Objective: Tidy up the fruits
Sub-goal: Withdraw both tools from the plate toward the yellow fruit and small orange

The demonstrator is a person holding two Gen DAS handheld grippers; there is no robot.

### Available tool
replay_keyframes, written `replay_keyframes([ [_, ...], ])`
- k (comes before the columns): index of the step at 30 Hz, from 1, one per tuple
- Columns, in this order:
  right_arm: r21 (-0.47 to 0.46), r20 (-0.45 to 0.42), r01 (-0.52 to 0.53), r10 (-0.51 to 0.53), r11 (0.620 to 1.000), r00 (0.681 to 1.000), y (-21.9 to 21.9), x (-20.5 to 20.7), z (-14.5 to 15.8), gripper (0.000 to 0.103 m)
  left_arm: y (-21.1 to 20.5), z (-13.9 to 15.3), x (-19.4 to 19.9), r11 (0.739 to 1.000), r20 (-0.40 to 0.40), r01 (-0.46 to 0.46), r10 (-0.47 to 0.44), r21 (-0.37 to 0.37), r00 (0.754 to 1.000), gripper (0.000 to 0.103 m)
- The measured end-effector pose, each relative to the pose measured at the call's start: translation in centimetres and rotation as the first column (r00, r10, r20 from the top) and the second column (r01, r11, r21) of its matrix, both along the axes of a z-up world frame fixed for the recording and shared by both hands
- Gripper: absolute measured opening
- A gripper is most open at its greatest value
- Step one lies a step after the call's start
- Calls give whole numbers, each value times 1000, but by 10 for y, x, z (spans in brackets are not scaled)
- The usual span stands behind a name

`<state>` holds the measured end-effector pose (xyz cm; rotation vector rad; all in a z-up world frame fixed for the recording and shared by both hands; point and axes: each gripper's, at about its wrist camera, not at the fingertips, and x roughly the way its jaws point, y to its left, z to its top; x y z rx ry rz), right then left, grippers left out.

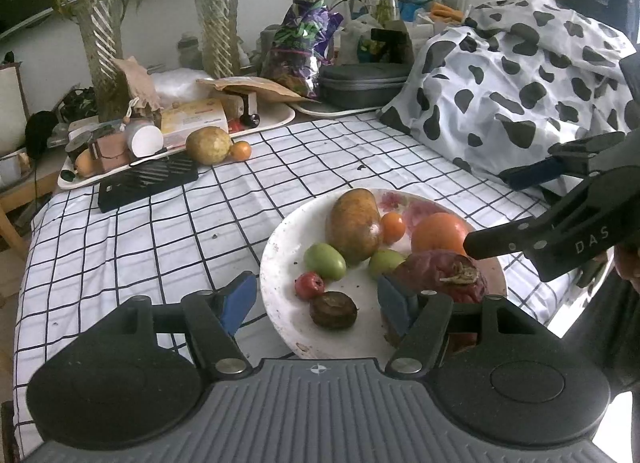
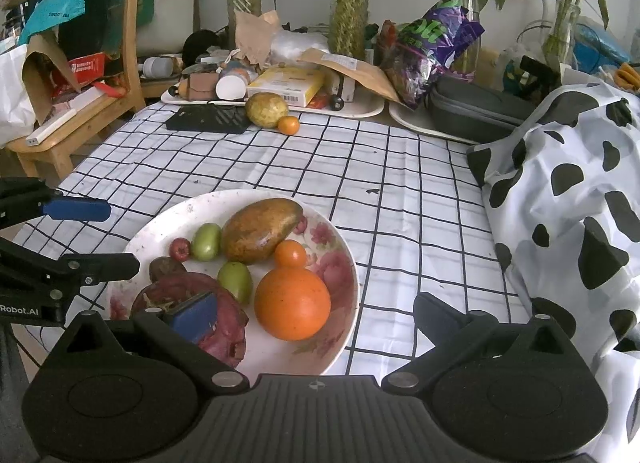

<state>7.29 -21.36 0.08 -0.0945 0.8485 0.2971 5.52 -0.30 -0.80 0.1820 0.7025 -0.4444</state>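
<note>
Plate (image 2: 340, 247): white with pink floral print, lower centre of both views, resting on a black-and-white checked cloth (image 2: 400, 183).

Contents of plate: one mango (image 2: 260, 229), brownish; one large orange (image 2: 293, 303); one small orange fruit (image 2: 291, 253) touching the large orange's upper side; two green fruits (image 2: 206, 241) (image 2: 235, 281); one small red fruit (image 2: 179, 249); one dark brown round fruit (image 1: 333, 310); one wrinkled dark red fruit (image 1: 442, 279) at the plate's near edge.

Off the plate: one yellowish round fruit (image 2: 267, 109) and one small orange (image 2: 289, 125), touching, at the cloth's far edge in the upper centre of the right wrist view, just beside a black slotted block (image 2: 208, 119) and a cluttered white tray (image 2: 360, 111).

Left gripper (image 1: 316, 299): fingers spread wide, empty, straddling the plate's near rim.

Right gripper (image 2: 316, 315): fingers spread wide, empty; its left pad (image 2: 196, 315) lies over the wrinkled red fruit, contact unclear.

Cow-print cloth (image 2: 580, 203): right side.
</note>
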Motion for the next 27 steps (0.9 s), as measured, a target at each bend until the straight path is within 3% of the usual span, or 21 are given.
replay_keyframes([
  [16,1,26,4,-4,1000,1000,0,1,1,103,2,5,4,999,34,-31,31,-6,999,65],
  [27,-2,67,-24,24,1000,997,10,55,2,103,9,-3,63,994,87,-102,98,33,991,65],
])
